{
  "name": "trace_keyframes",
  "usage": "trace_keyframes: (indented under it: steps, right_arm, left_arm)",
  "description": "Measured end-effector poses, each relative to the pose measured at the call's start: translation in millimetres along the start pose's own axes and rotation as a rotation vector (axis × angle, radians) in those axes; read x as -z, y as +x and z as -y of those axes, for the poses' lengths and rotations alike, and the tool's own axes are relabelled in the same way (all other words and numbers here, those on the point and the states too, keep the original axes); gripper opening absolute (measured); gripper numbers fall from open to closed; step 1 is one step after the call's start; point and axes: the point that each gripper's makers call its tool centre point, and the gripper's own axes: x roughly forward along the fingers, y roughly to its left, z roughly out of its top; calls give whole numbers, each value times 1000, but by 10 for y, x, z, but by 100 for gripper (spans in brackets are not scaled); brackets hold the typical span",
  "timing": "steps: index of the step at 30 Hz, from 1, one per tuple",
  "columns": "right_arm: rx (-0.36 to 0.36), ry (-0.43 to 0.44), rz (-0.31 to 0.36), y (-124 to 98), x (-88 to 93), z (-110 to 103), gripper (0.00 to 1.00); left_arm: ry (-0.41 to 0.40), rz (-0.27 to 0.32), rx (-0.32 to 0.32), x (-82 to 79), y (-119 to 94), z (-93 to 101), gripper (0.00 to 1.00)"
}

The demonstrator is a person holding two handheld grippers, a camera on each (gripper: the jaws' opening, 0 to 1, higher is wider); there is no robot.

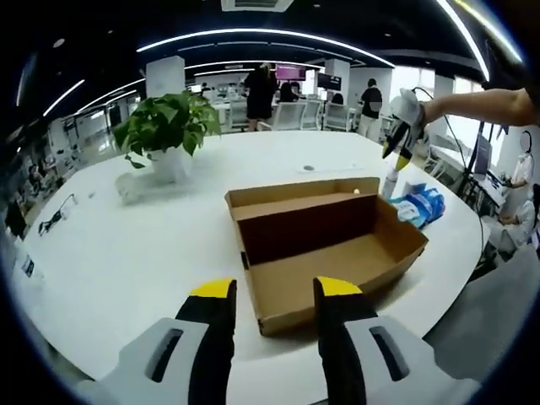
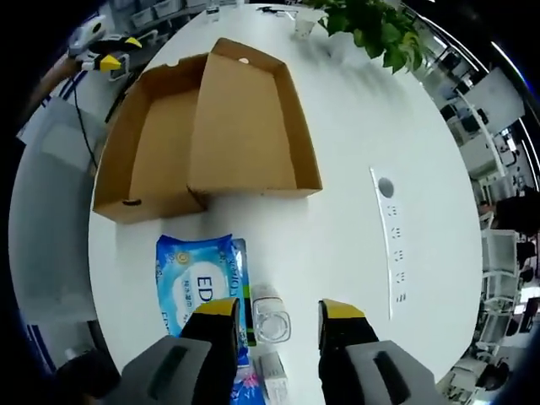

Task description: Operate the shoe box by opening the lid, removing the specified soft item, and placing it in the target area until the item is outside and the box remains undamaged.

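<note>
The brown cardboard shoe box [image 1: 325, 245] lies open on the white table, its lid folded back and bare cardboard showing inside. My left gripper [image 1: 274, 295] is open just short of the box's near corner. The right gripper view looks down on the same shoe box [image 2: 202, 126]. Beside it lies a soft blue wipes pack [image 2: 198, 283], which also shows in the left gripper view as the blue pack [image 1: 420, 204] right of the box. My right gripper [image 2: 274, 316] hovers open over a small clear bottle [image 2: 270, 322] next to the pack. From the left gripper view, the right gripper [image 1: 396, 139] hangs above the pack.
A potted plant [image 1: 169, 126] stands at the table's far left, and it appears again as the plant [image 2: 371, 25]. An inset socket strip [image 2: 391, 236] runs across the table. The table edge [image 1: 460, 270] is close to the pack. People stand among desks behind.
</note>
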Motion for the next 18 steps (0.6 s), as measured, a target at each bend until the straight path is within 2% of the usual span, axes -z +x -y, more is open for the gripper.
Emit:
trace_keyframes:
  steps: [7, 13, 18]
  right_arm:
    - [29, 93, 92, 26, -221, 75, 36]
    - [45, 240, 171, 102, -385, 116, 35]
    - [54, 376, 235, 178, -494, 159, 33]
  left_arm:
    - [-26, -53, -23, 122, 91, -76, 32]
    - [-54, -95, -36, 239, 143, -100, 27]
    - [-83, -123, -41, 307, 197, -95, 19]
